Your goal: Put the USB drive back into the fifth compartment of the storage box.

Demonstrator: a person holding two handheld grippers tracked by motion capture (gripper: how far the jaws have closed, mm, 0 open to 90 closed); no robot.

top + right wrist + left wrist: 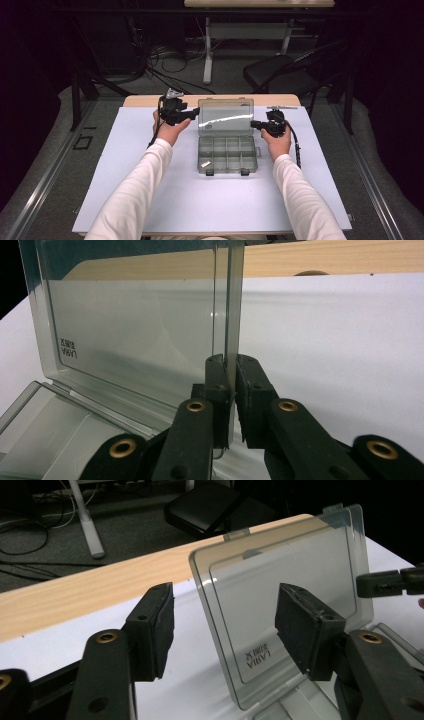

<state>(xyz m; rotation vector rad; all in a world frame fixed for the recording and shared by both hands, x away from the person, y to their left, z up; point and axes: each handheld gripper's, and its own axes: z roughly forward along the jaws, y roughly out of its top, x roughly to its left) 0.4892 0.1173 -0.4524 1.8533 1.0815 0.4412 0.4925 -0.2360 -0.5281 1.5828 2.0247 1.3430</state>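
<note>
Clear plastic compartment box (pixel 227 155) on white tabletop (pixel 150 190), hinged transparent lid (pixel 226 116) upright. Right gripper (pixel 230 390): fingers clamped on lid's edge. Left gripper (pixel 225 625): fingers parted, apparently clear of lid.

Both grippers: black jaws, brass-coloured rivets, trailing black cables. Left gripper (pixel 192 114) has grey triangular top plate. Sleeves (pixel 135 190) white.

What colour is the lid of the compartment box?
Clear with a grey, smoky tint, the lid stands upright; the right gripper view shows it best.
</note>
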